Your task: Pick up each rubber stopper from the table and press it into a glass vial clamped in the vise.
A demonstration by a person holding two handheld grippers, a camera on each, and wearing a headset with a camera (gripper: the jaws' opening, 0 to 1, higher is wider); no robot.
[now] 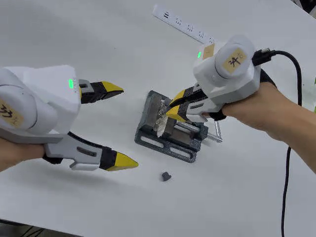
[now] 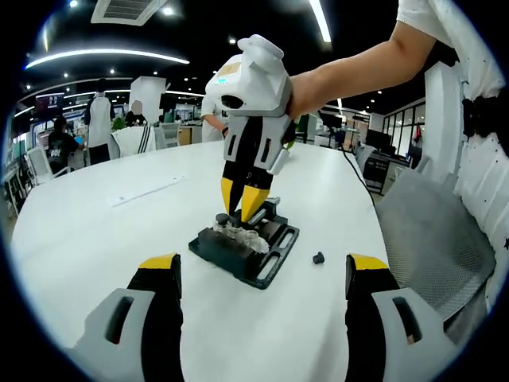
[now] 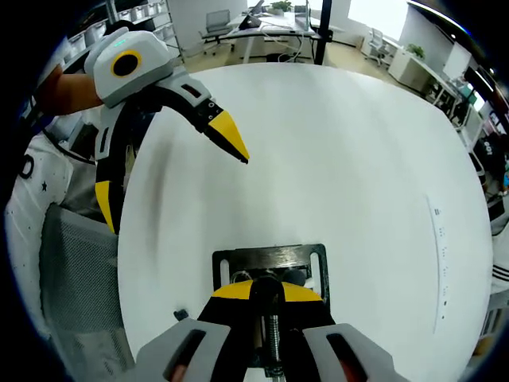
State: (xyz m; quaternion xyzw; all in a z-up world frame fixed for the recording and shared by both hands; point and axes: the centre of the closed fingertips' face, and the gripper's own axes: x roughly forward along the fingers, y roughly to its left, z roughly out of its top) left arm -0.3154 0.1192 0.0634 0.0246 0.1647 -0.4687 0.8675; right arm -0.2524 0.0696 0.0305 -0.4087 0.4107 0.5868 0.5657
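The white table (image 1: 74, 29) is smooth, matte and round-edged. It stands in an open office with strip ceiling lights, desks and a grey mesh chair (image 2: 433, 239) just behind the left gripper (image 1: 118, 125). A long white strip (image 1: 183, 23) with dark markings lies on the table beyond the right gripper (image 1: 172, 108).

Directly under the right gripper's tips sits the dark grey metal vise (image 1: 168, 136), blocky, with a slotted base and a bare steel screw. Clamped in it, the glass vials (image 1: 161, 120) glint pale and clear.

The right gripper's yellow-tipped jaws are pinched nearly together on a small dark held stopper (image 3: 266, 285), right above the vials. The left gripper is released with its jaws spread wide, and it sits well to the side of the vise. A loose stopper (image 1: 166, 176), a stubby dark rubber plug, lies on the table near the left gripper's lower tip, just in front of the vise.
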